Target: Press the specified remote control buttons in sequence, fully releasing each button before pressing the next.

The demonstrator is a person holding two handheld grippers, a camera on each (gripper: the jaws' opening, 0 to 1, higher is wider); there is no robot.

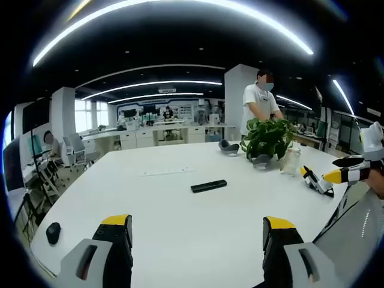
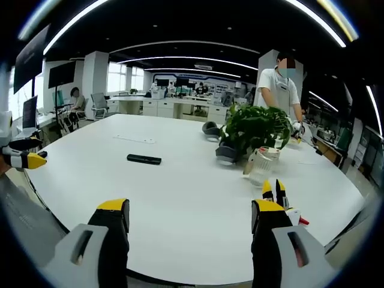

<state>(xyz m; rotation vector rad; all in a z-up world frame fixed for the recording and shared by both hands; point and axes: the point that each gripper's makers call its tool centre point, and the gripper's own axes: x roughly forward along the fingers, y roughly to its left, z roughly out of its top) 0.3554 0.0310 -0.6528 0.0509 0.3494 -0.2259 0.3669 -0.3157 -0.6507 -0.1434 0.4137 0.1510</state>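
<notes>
A slim black remote control (image 1: 209,186) lies flat near the middle of the white table (image 1: 180,222); in the right gripper view the remote (image 2: 144,159) is far ahead and to the left. My left gripper (image 1: 197,231) is open, its yellow-tipped jaws wide apart, well short of the remote and holding nothing. My right gripper (image 2: 189,219) is open too, hovering over the near edge of the table (image 2: 180,240). Each gripper also appears at the side of the other's view: the right gripper (image 1: 336,169), the left gripper (image 2: 33,152).
A potted plant (image 2: 255,129) and a glass jar (image 2: 262,165) stand right of the remote. A spare yellow-tipped tool (image 1: 315,180) lies near the jar. A black mouse (image 1: 53,232) sits at the left table edge. A person (image 1: 259,102) stands behind the plant.
</notes>
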